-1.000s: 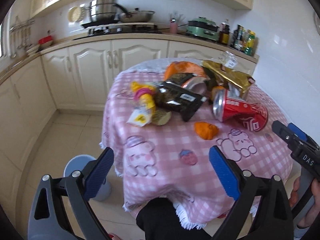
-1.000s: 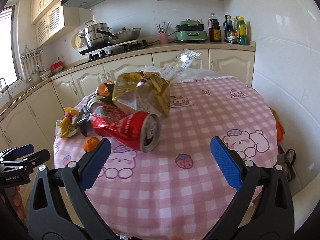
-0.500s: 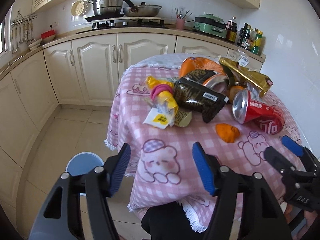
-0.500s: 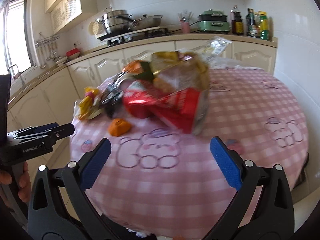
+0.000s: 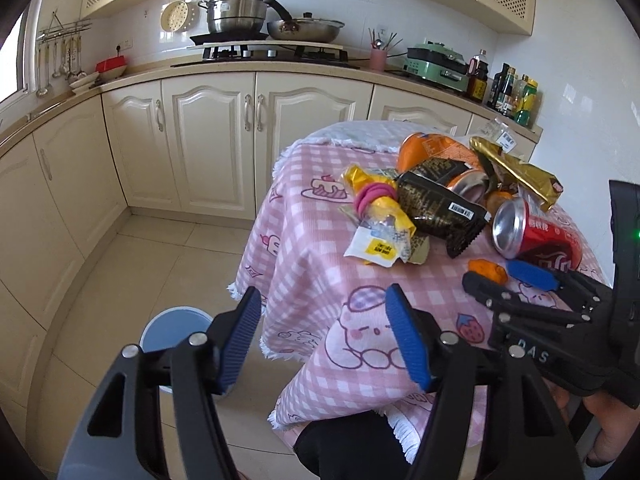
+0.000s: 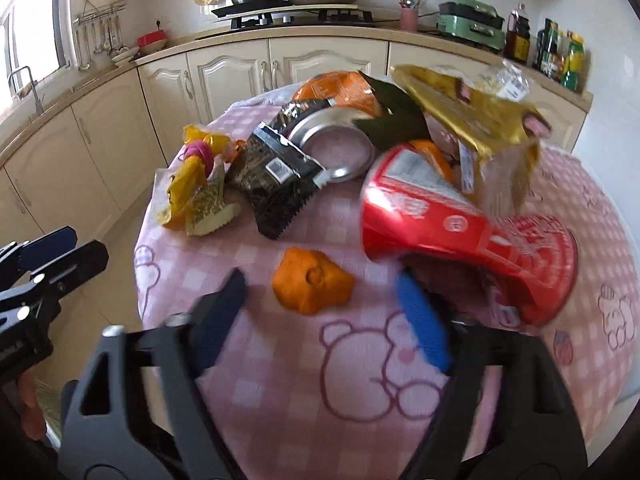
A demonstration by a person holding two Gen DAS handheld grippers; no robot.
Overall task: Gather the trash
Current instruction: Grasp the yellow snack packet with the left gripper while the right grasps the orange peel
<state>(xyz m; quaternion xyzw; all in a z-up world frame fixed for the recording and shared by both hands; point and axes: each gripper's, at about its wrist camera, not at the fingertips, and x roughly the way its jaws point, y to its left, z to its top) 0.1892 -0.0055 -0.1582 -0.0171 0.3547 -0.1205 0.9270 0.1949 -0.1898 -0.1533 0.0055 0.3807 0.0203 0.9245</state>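
While the right gripper [image 6: 320,316] was closing its still-empty fingers, the orange peel [image 6: 312,286] lay just ahead at twelve o'clock; the left gripper [image 5: 324,340], fingers apart, hung farther off.

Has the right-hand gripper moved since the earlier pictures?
Yes. The right gripper has come in toward the orange peel on the table, and its jaws have been closing, nothing between them.

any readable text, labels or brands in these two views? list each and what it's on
"DAS": white letters on the body of the right gripper, seen from the left wrist camera.
Red can: white script, not legible.
Black wrapper: barcode label, digits too small.
Yellow-and-white packet: black print on a yellow patch, too small.
Clear bag behind the gold wrapper: barcode sticker, unreadable.
Left gripper body: lettering cut off at the frame edge.
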